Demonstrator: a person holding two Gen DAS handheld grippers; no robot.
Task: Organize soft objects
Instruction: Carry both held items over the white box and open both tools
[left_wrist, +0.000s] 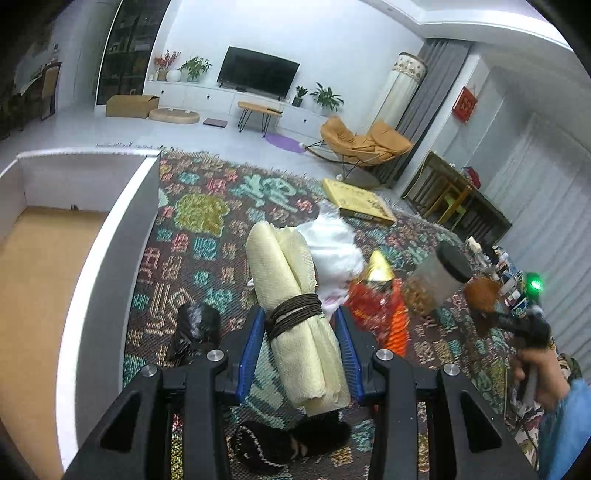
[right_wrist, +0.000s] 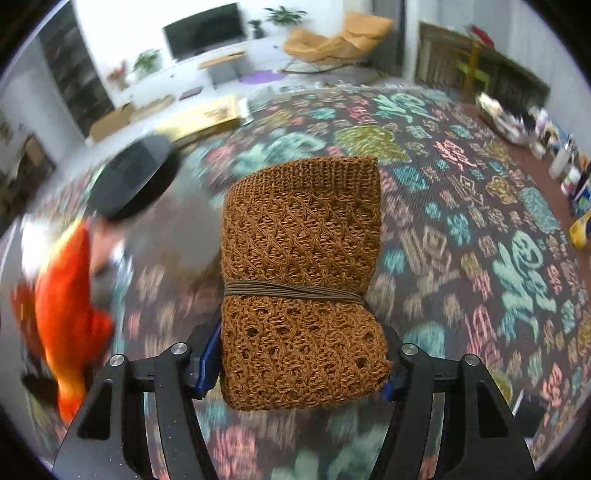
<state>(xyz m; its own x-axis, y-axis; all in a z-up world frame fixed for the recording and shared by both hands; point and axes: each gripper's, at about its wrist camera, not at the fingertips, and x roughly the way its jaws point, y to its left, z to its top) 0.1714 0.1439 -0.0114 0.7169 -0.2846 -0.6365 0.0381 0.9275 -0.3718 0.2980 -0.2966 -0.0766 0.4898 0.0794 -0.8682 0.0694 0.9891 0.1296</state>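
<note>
My left gripper (left_wrist: 299, 325) is shut on a cream cloth roll (left_wrist: 291, 266) tied with brown cord, its blue pads pressing both sides, and holds it above the patterned carpet (left_wrist: 207, 229). In the right wrist view my right gripper (right_wrist: 301, 369) is shut on a brown knitted bundle (right_wrist: 303, 229) bound with an elastic band, raised off the carpet (right_wrist: 461, 206). The left wrist view shows that same brown bundle (left_wrist: 480, 293) at the far right, in the right gripper (left_wrist: 491, 314) held by a hand with a blue sleeve.
A white-walled box (left_wrist: 122, 236) with a wooden floor lies open at the left. On the carpet are a white plastic bag (left_wrist: 332, 243), a red-orange plush (left_wrist: 376, 306), a black-lidded clear jar (left_wrist: 439, 273), black fuzzy items (left_wrist: 195, 325) and a flat cardboard box (left_wrist: 358, 201). Bottles (right_wrist: 554, 147) crowd the right edge.
</note>
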